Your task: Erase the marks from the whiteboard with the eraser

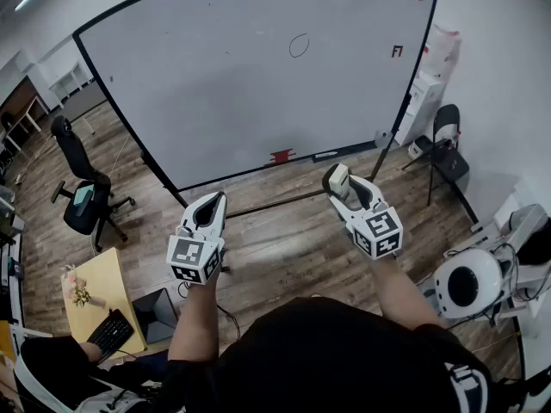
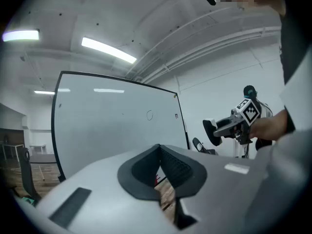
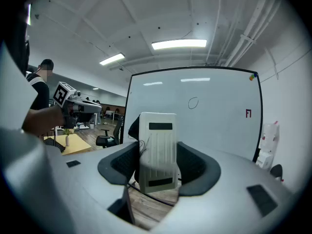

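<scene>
Whiteboard point(image 1: 258, 84) at 12 o'clock; chair point(image 1: 82, 192) at 9; desk point(image 1: 103, 282) far out at 8. Before the board: left gripper point(image 1: 215, 203) at 8, right gripper point(image 1: 340, 186) at 4, eraser point(image 3: 157, 150) between its jaws.

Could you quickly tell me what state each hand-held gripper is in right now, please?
Left hand-held gripper: closed, nothing between its jaws.
Right hand-held gripper: closed on the eraser.

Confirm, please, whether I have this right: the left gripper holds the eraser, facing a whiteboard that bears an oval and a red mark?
Not quite. The right gripper, not the left gripper, holds the eraser, as the right gripper view shows. The whiteboard does bear an oval and a red mark.
</scene>
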`<state>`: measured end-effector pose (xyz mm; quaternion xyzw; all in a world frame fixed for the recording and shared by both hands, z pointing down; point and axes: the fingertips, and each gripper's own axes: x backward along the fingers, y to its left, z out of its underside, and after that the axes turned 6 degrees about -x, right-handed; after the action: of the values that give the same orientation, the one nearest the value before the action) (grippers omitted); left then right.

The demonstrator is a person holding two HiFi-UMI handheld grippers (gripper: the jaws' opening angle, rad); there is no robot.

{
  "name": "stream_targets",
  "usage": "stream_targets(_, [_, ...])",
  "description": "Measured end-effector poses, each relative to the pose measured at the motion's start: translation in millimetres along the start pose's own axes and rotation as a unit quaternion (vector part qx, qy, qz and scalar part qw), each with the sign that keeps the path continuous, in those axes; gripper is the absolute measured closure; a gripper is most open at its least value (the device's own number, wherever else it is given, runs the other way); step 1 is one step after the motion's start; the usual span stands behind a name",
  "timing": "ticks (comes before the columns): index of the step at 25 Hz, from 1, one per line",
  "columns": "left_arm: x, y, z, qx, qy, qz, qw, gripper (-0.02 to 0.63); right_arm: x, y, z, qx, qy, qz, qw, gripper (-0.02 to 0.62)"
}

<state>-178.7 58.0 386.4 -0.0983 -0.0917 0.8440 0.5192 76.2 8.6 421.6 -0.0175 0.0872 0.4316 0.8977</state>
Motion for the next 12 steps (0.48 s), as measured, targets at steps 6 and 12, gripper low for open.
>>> stream_targets(6, [5.0, 1.3, -1.5, 0.003, 0.0, 0.017, 0.9999, 0.594, -0.6, 10.9, -1.0, -0.003, -0.003, 0.009, 1.0, 0.359])
stream_targets(12, [25.5, 0.2, 0.9, 0.005, 0.002, 0.033, 0.9994, 0.594, 9.5, 33.1, -8.0, -0.019, -0.022, 0.012, 0.999, 0.359])
